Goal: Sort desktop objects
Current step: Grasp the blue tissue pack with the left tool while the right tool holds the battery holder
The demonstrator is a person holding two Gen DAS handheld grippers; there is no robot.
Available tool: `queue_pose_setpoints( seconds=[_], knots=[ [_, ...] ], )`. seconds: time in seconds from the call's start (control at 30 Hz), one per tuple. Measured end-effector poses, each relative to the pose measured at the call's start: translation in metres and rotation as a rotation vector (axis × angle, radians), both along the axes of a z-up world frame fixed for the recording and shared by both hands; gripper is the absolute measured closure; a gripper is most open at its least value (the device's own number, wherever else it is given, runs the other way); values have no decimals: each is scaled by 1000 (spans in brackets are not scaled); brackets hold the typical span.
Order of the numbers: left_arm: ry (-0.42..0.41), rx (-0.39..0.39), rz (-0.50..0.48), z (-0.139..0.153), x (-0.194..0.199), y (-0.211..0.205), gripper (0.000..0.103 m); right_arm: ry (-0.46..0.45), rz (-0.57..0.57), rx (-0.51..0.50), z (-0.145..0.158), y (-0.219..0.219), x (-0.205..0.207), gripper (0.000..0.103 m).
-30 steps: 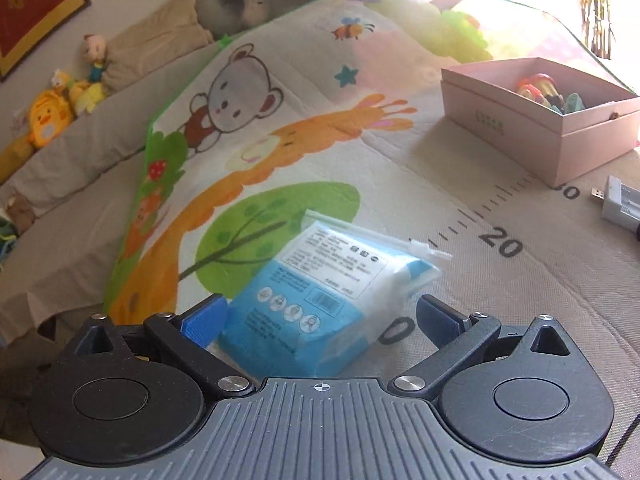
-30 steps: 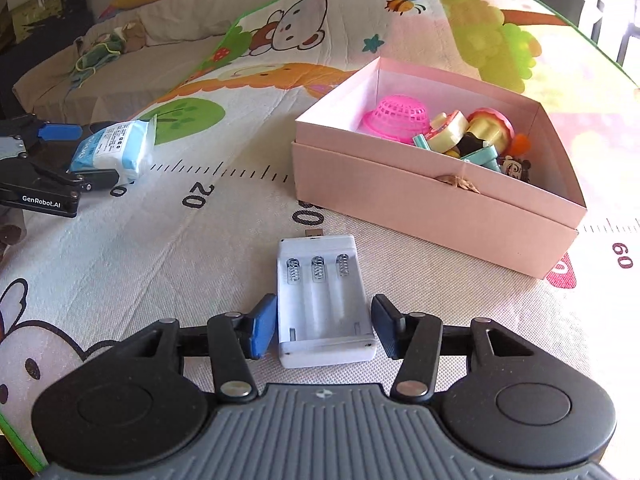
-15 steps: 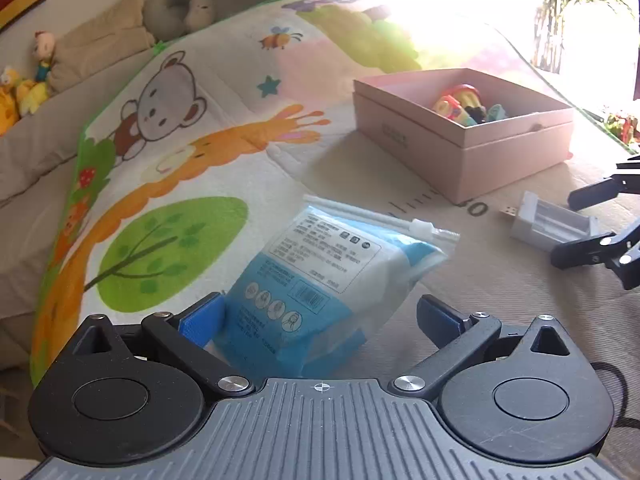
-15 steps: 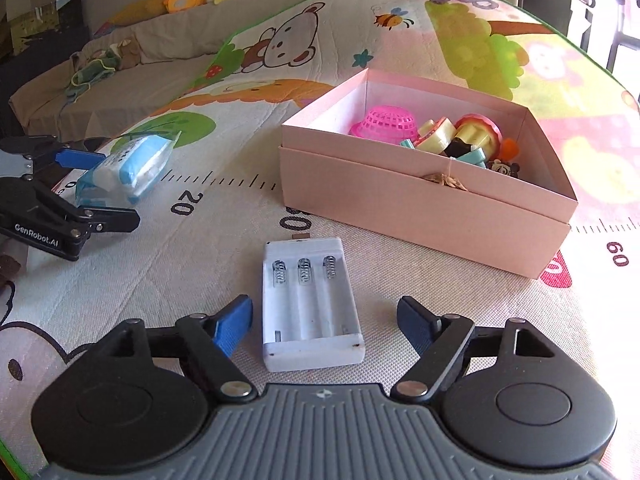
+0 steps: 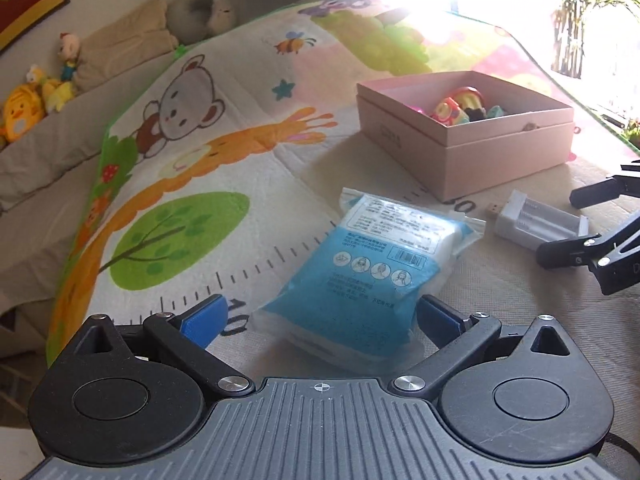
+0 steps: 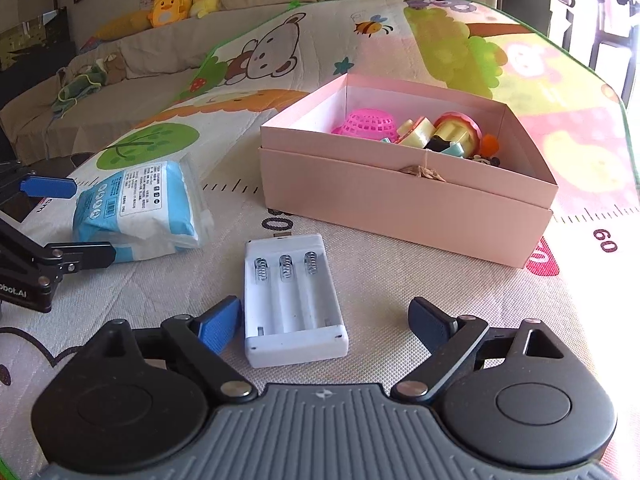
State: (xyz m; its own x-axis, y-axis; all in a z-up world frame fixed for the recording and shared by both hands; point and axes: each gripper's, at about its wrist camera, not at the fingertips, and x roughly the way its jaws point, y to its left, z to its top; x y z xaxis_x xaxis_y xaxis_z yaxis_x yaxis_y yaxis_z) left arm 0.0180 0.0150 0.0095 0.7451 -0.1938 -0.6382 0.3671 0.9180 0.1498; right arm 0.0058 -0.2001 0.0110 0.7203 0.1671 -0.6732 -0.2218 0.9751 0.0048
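A blue and white wipes pack lies flat on the play mat, its near end between the fingers of my open left gripper. It also shows in the right wrist view. A white battery case lies between the fingers of my open right gripper, closer to the left finger; it also shows in the left wrist view. An open pink box holding several small toys stands just beyond; it also shows in the left wrist view.
The left gripper appears at the left of the right wrist view, and the right gripper at the right of the left wrist view. Plush toys and pillows line the sofa behind the mat.
The wipes pack was carried right toward the box and set flat on the mat, and the left gripper opened wider. The right gripper opened around the battery case.
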Motion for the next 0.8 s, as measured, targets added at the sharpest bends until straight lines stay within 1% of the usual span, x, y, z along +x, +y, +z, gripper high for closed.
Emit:
queue_pose_setpoints(
  seconds=[0.07, 0.17, 0.27, 0.4, 0.47, 0.5, 0.53, 0.6, 0.67, 0.7, 0.8],
  knots=[
    [7, -19, -17, 2, 5, -2, 0, -3, 1, 3, 0, 0, 0, 11],
    [12, -20, -44, 3, 11, -12, 0, -4, 1, 7, -1, -1, -1, 9],
    [50, -42, -65, 2, 14, -20, 0, -3, 0, 14, -1, -2, -1, 8],
    [100, -61, -111, -2, 6, -28, 0, -5, -6, 37, 0, -6, -1, 6],
    [131, -77, -175, -2, -2, -32, 0, -3, -9, 45, 0, -7, -1, 5],
    [126, -78, -199, -2, -7, -35, 0, -3, -9, 48, -1, -7, 0, 4],
    [111, -67, -203, -1, -11, -38, 0, -2, -9, 48, -1, -7, 0, 4],
    [80, -26, -154, 0, -11, -44, 0, -3, -9, 50, -1, -8, 0, 4],
    [60, -21, -105, 1, -5, -48, 0, -3, -10, 51, -1, -8, 0, 4],
    [62, -27, -84, 2, -1, -49, 0, -3, -10, 51, -1, -8, -1, 4],
    [84, -93, -3, 6, 16, -48, 0, -6, -38, 45, -1, -9, 0, 6]
  ],
)
